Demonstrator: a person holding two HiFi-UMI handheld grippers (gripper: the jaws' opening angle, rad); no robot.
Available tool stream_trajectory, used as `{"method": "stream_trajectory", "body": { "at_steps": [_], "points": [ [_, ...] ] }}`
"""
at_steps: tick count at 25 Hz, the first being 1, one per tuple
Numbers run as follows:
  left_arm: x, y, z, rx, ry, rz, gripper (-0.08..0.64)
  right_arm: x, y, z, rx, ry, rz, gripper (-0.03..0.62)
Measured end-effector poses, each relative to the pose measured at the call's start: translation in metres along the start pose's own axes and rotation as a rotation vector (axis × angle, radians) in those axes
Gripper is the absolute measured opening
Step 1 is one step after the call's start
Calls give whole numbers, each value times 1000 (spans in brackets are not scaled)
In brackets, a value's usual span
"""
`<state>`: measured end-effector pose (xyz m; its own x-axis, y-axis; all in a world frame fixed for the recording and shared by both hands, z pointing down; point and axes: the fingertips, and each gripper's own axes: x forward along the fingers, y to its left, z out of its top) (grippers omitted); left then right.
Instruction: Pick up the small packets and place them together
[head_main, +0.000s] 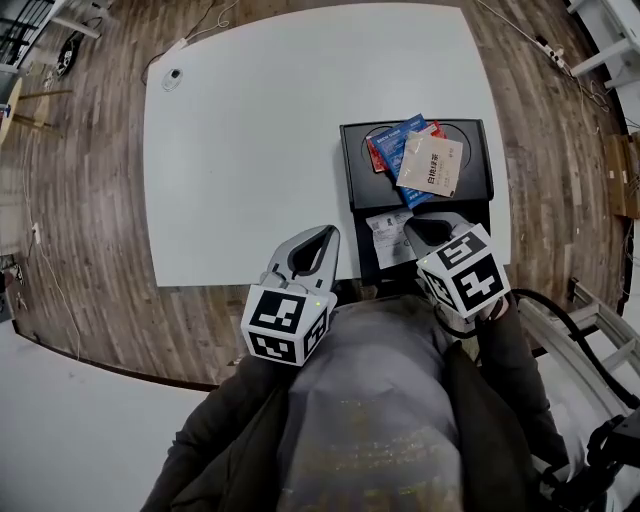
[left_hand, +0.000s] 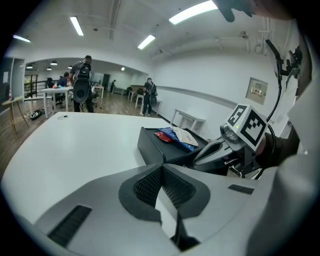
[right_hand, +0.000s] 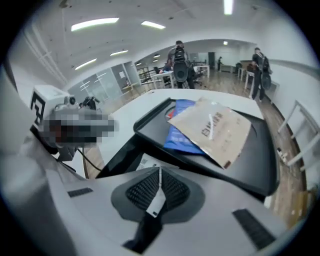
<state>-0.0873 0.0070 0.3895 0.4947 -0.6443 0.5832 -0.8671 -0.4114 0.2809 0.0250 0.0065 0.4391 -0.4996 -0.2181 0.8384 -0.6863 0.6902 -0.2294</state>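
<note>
Black plastic tray (head_main: 350, 170) near the right edge of a white table (head_main: 250, 150) carries all the small packets in view, piled together. A tan packet (head_main: 432, 165) with dark print lies on top, tilted. It overlaps a blue packet (head_main: 400, 140), and a red packet (head_main: 376, 152) peeks out at the pile's left side. A white printed label (head_main: 388, 238) shows on the tray's near side.

Both claws hover at the table's near edge, close to the person's grey top, and neither touches the packets. The left gripper (head_main: 328, 232) hangs over the table's rim, left of the tray. In its own view its jaws are together at the tips (left_hand: 161, 166), with nothing between the ribbed pads (left_hand: 145, 187). The right gripper (head_main: 415, 228) points down at the tray's near end, just above the label. Its jaws are pressed together as well (right_hand: 159, 170), with no packet between them, and the tan packet (right_hand: 215, 127) lies on the tray beyond the tips.

Wood flooring surrounds the table, and several people stand by desks in the far background.
</note>
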Motion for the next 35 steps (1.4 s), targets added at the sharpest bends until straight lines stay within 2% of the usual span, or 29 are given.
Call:
{"method": "stream_trajectory", "body": {
  "at_steps": [3,8,12,16,20,21,23,29,35],
  "points": [
    [3,-3,0,3,0,-13,2,-3,-19,-6,94,-10,-48,28],
    [3,-3,0,8,4,-21,2,15,-19,-10,49,26,-115,138],
    [2,3,-3,2,11,-14,2,29,-16,-13,45,18,-123,161],
    [0,7,-6,-9,18,-10,2,28,-17,-13,-18,12,-148,152],
    [-1,8,-5,-18,13,-6,2,27,-18,-14,-75,23,-151,80],
    [-1,8,-4,-20,11,-5,2,27,-17,-14,-80,21,-144,46],
    [-1,9,-4,-23,7,-3,2,28,-14,-13,-75,10,-124,18],
    [-5,7,-4,-27,-4,3,2,14,-8,-4,-49,-51,-99,8],
    [-8,1,-3,-20,-18,-6,2,-6,4,7,-43,-123,-111,9]
  ]
}}
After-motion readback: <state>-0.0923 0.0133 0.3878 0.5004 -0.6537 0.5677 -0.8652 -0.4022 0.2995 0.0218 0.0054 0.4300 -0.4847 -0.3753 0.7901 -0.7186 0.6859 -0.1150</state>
